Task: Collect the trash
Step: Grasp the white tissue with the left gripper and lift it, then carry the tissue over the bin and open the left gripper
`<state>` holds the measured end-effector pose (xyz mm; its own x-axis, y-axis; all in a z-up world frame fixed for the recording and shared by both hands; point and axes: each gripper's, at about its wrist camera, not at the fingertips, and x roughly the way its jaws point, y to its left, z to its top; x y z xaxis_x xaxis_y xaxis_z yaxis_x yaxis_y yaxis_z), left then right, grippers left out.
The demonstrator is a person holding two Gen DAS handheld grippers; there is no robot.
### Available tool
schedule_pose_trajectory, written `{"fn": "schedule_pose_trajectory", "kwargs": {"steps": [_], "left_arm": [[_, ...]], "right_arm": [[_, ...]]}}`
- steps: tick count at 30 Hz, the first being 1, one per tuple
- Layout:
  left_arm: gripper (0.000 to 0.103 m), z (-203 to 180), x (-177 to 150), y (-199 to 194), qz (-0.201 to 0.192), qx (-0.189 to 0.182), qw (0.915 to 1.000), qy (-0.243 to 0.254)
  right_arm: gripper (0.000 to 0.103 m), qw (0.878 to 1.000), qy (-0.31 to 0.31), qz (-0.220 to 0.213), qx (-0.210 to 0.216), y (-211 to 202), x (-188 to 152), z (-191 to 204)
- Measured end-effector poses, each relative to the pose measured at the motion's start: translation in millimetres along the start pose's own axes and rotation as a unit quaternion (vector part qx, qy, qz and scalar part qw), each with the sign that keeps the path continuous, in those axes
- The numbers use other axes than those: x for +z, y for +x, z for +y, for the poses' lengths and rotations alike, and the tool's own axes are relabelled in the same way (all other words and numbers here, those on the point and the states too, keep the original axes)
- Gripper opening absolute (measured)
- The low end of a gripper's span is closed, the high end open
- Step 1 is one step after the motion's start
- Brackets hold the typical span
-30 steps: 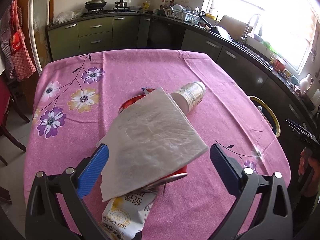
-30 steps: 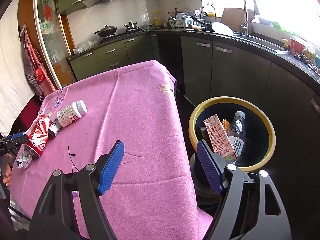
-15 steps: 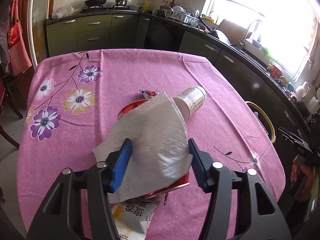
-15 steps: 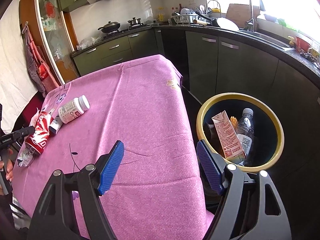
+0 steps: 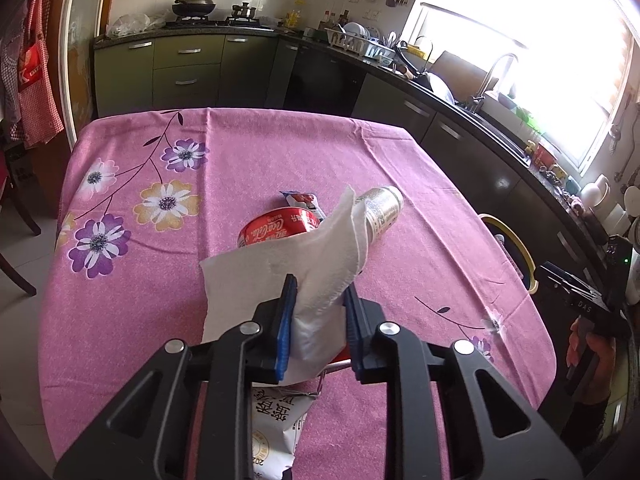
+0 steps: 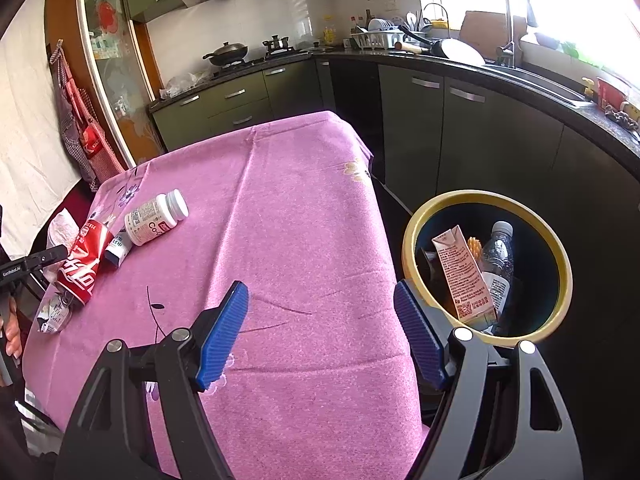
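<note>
White tissue [image 5: 304,264] bunched, creased between closing left tongs [image 5: 318,300].

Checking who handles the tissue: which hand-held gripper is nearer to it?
Left. The left hand-held gripper is closing around the white tissue; the right hand-held gripper hangs open near the bin.

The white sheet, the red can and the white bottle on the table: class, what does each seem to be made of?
White sheet: soft tissue paper, matt; it bunches between the closing left gripper.
Red can: probably thin glossy metal; crumpled in the right wrist view.
White bottle: likely smooth plastic, paper label.
</note>
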<state>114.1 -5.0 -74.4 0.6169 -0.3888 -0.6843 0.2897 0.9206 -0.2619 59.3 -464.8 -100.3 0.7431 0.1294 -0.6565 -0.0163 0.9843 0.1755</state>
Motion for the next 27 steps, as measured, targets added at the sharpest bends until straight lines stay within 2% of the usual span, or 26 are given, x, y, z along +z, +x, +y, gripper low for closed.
{"fn": "schedule_pose_trajectory", "kwargs": {"steps": [2,3,11,15,22,27], "left_arm": [[0.016,-0.3,0.6,-5.0,-0.008,0.001,1.0000,0.001],[0.006,0.0,1.3,-7.9,-0.014,0.005,0.9999,0.001],[0.003,-13.4,10.4,-32.4,-0.048,0.019,0.9982,0.029],[0.003,-26.6,14.7,-45.8,-0.057,0.012,0.9973,0.045],[0.003,-74.5,31.3,-71.3,-0.082,-0.029,0.9912,0.100],[0.003,-122.2,50.4,-67.7,-0.084,-0.075,0.9830,0.145]], "right_arm": [[0.075,1.000,-0.001,0.000,0.001,0.3,0.1,1.0],[0.075,1.000,-0.001,0.000,0.001,0.2,0.2,1.1],[0.075,1.000,-0.001,-0.003,-0.001,-2.6,0.5,1.6],[0.075,1.000,-0.001,-0.007,-0.004,-6.7,0.4,-0.5],[0.075,1.000,0.016,-0.011,-0.025,-19.5,-6.6,-20.7],[0.077,0.998,0.032,-0.017,-0.049,-39.9,-18.5,-44.7]]}}
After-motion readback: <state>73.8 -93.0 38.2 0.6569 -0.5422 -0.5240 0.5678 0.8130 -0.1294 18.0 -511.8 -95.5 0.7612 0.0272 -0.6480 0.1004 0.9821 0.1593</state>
